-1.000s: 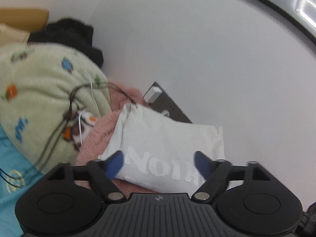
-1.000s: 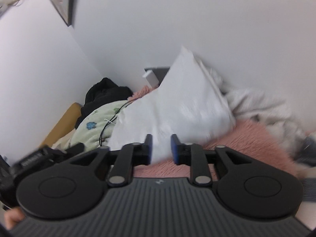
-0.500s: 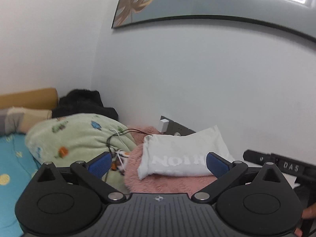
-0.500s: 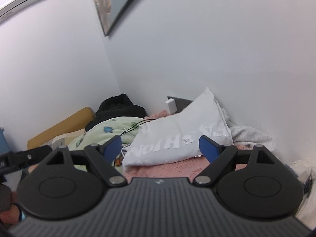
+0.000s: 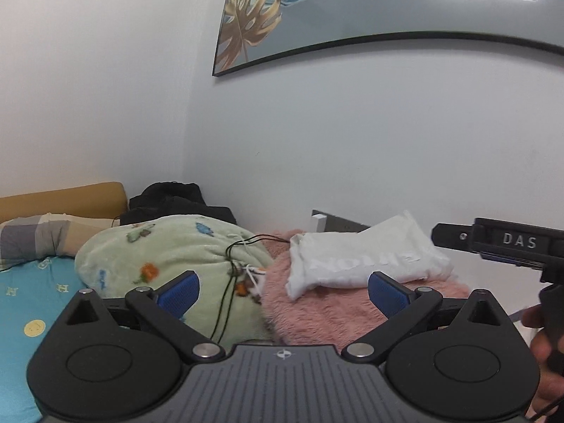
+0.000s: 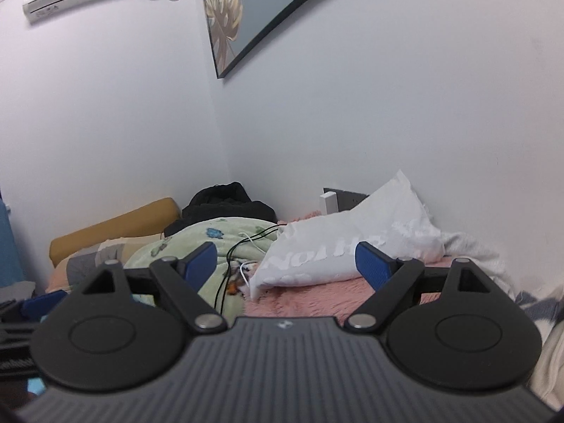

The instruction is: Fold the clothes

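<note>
Pulled back from the folded white garment, both grippers empty: left gripper spread wide, right gripper likewise. Garment resting ahead on pink blanket, long axis crosswise, nearer right.

Can't read white garment print, too blurred; my right gripper cut off by frame edge, fingertips hidden.

Both claws have let go and backed off. The right claw, pinched nearly shut a second ago, now sits wide with nothing in it. The left claw spread a bit more too. The white folded garment looks farther away, resting on the pink blanket.
</note>
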### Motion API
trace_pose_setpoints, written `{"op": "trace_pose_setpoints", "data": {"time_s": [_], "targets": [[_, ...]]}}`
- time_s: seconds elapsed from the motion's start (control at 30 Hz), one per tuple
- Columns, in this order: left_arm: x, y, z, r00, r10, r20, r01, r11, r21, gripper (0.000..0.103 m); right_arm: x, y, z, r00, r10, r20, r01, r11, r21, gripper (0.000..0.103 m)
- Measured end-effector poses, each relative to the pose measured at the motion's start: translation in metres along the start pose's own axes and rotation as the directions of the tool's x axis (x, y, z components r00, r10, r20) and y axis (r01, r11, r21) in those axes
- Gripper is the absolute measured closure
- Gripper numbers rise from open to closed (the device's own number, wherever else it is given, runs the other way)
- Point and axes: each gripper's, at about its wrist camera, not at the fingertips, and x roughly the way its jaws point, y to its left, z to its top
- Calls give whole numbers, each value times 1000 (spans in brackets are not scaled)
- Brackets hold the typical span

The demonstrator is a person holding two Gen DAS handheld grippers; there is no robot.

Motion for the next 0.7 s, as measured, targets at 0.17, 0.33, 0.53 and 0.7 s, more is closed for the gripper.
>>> {"op": "trace_pose_setpoints", "data": {"time_s": [0.17,0.33,0.53,0.7], "targets": [[-2,11,0,1000,25,13,-25,1000,-9,0,2,11,-12,999,-34,10,35,993,-114,16],[-5,16,1,999,36,20,-36,999,-8,0,-2,15,-14,999,-45,17,47,988,-150,16],[-8,16,2,999,46,27,-46,999,-3,0,-4,17,-13,999,-52,14,53,988,-145,16],[-13,17,4,998,48,32,-48,999,-4,0,-7,20,-14,999,-52,5,53,988,-147,16]]}}
